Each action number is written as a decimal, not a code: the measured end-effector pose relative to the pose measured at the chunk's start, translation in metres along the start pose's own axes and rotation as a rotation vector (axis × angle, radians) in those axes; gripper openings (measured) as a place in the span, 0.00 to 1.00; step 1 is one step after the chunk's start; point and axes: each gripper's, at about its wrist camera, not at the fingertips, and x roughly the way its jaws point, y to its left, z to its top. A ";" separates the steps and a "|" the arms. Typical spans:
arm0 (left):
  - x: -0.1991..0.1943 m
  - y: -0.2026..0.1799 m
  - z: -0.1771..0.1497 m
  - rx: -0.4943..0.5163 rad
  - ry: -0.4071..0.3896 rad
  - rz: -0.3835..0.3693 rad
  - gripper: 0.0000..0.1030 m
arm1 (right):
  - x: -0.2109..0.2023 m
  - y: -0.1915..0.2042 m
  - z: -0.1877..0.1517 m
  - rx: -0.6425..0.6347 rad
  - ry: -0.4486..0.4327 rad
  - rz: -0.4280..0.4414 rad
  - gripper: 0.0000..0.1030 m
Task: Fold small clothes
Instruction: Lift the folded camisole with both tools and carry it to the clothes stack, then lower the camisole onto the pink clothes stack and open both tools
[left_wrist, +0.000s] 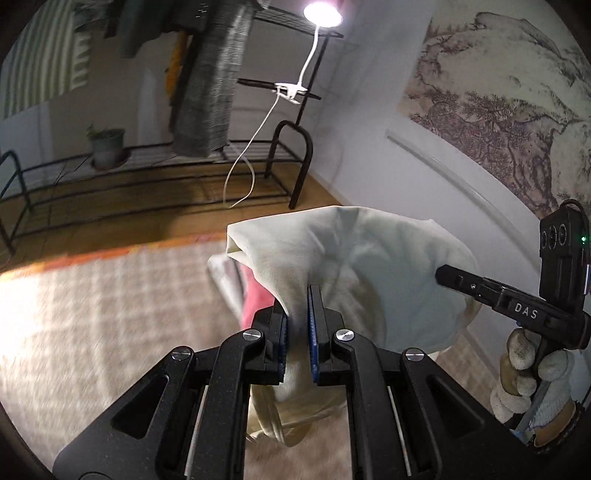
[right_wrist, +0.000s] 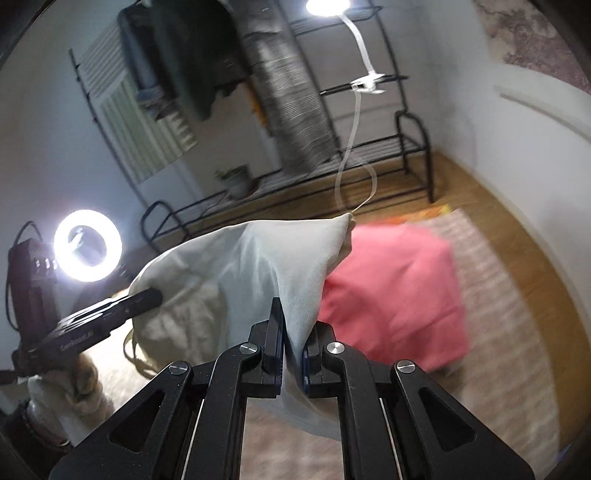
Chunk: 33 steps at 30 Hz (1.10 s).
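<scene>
A: Left wrist view: left gripper (left_wrist: 298, 314) clamped on the cream garment (left_wrist: 354, 258), held above the checked rug (left_wrist: 110, 314).

B: Right gripper (right_wrist: 293, 332) likewise pinches it; pink cloth (right_wrist: 391, 295) lies beyond.

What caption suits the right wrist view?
Right gripper shut on pale cream cotton garment, lifted above folded pink cloth.

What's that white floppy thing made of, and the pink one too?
The white garment looks like thin, soft matte woven fabric, perhaps cotton: it creases and drapes where it hangs. The pink cloth also looks like matte fabric, lying in soft folds, but blur hides its weave.
</scene>
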 end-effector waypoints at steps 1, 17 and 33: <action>0.010 -0.003 0.006 0.003 -0.002 -0.001 0.07 | 0.003 -0.008 0.005 0.006 -0.008 -0.008 0.06; 0.140 0.012 -0.001 -0.077 0.172 0.077 0.20 | 0.093 -0.087 0.008 0.092 0.136 -0.115 0.10; 0.083 0.003 -0.027 0.007 0.172 0.136 0.35 | 0.056 -0.078 0.001 0.121 0.133 -0.209 0.13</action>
